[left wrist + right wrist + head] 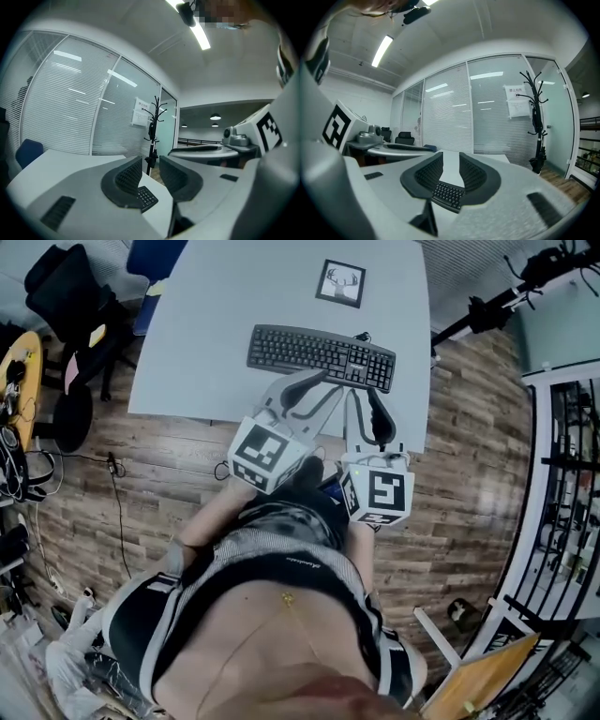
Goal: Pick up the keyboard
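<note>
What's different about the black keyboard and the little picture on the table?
The keyboard is long and all black, covered in keys; the picture frame is small and square, with a white picture of an antlered animal inside. The keyboard lies nearer the person's edge of the table; the picture frame sits farther back. Both are on the same gray table, and both have dark edges.

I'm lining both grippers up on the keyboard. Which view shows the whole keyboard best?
The head view: the keyboard shows end to end on the white table. The left gripper view catches only a corner of keys low between the jaws; the right gripper view only a short stretch.
</note>
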Demonstrator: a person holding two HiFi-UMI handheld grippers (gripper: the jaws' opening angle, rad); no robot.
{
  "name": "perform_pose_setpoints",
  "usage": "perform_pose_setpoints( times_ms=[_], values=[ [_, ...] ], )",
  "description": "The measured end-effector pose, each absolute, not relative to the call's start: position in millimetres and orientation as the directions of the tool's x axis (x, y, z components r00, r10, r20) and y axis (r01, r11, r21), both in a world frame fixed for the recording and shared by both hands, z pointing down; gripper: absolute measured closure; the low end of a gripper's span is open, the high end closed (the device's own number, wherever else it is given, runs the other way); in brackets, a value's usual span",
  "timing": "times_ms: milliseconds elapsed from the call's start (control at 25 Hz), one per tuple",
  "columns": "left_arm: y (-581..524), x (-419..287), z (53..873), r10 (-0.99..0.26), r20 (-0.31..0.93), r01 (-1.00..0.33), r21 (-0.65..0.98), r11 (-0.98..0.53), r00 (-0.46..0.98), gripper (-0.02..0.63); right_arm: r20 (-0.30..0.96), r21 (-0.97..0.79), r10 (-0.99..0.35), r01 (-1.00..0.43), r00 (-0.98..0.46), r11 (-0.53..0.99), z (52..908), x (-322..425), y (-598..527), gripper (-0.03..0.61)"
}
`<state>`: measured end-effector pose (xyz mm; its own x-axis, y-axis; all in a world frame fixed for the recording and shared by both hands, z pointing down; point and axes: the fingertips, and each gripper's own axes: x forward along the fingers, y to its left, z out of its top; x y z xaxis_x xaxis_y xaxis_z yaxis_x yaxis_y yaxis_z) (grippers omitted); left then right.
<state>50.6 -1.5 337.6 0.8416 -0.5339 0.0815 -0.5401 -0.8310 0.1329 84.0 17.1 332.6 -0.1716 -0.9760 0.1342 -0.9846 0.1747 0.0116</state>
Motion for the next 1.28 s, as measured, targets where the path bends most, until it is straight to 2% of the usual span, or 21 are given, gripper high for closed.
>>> perform_pose_setpoints(
  times_ms=[720, 1280],
  values=[
    [-57.3, 121.7, 336.3, -0.618, 0.085, -0.624, 0.139, -0.769, 0.781, 0.522, 0.135, 0.013, -0.945, -0.953, -0.297, 0.302, 333.0, 155.0, -45.7, 0.469],
    [-88.5, 115.3, 344.6, -0.688, 0.104, -0.695, 0.16, -0.701, 0.718, 0.522, 0.156, 0.003, -0.919, -0.93, -0.363, 0.368, 343.4, 160.8, -77.8, 0.469]
  ],
)
